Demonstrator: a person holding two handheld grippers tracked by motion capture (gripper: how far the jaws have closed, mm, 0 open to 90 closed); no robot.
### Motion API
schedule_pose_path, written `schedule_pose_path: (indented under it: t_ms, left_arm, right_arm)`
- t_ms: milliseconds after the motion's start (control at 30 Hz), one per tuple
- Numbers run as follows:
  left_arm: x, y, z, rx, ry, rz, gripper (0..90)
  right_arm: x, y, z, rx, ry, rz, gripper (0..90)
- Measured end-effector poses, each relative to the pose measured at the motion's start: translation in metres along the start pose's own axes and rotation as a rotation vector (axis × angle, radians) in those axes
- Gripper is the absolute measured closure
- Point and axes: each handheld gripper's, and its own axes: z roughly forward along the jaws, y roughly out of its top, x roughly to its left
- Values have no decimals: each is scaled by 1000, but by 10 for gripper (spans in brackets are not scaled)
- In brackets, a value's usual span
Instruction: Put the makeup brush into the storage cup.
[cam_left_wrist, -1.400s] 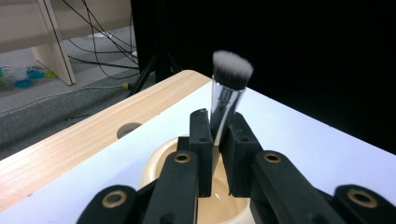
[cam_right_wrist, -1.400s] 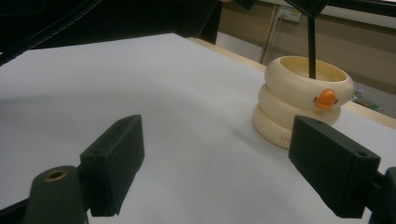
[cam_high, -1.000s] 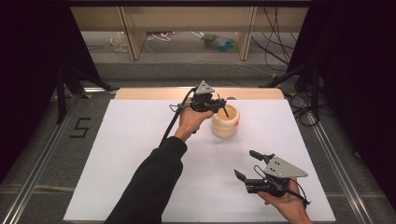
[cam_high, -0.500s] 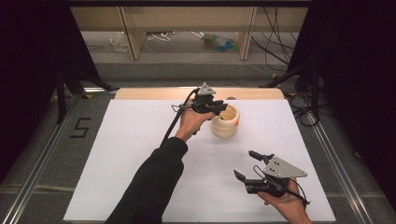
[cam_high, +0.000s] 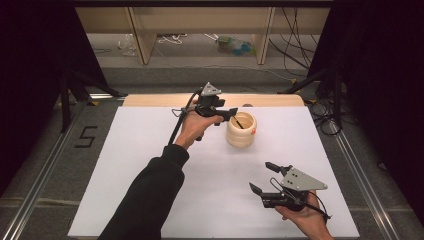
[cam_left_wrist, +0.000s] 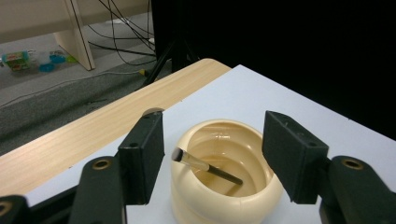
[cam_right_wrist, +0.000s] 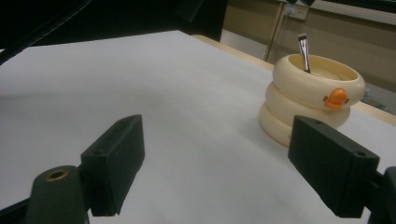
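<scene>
Cream-coloured, ringed like 3 stacked hoops, the cup (cam_high: 241, 130) stands toward the far side of the white desk (cam_high: 125, 165), an orange duck bill on its side. A thin black brush (cam_left_wrist: 205, 166) leans inside it, tip against the rim. The left tongs (cam_high: 234, 113) hover at the cup's rim; their jaws have just been opening and now stand released on either side of the brush, touching nothing. The right tongs (cam_high: 264, 177) rest spread wide near the desk's front edge, well apart from the cup, gripping nothing.

cup (cam_left_wrist: 224, 205): cream, orange beak | brush (cam_left_wrist: 210, 168): black handle, possibly grey tip | table (cam_high: 150, 150): white | claws: black
</scene>
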Motion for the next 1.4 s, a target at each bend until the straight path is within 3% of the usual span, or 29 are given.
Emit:
schedule_pose_path:
  t_ms: [433, 767, 1400]
  left_arm:
    - [-2, 6, -23, -26, -23, -2, 349]
    - [-2, -3, -35, -9, -42, 9, 310]
    - [-4, -16, -53, -43, -51, 9, 271]
  right_arm:
    - [0, 0, 0, 3, 0, 4, 198]
    - [0, 0, 0, 1, -4, 2, 198]
    - [0, 0, 0, 2, -4, 3, 198]
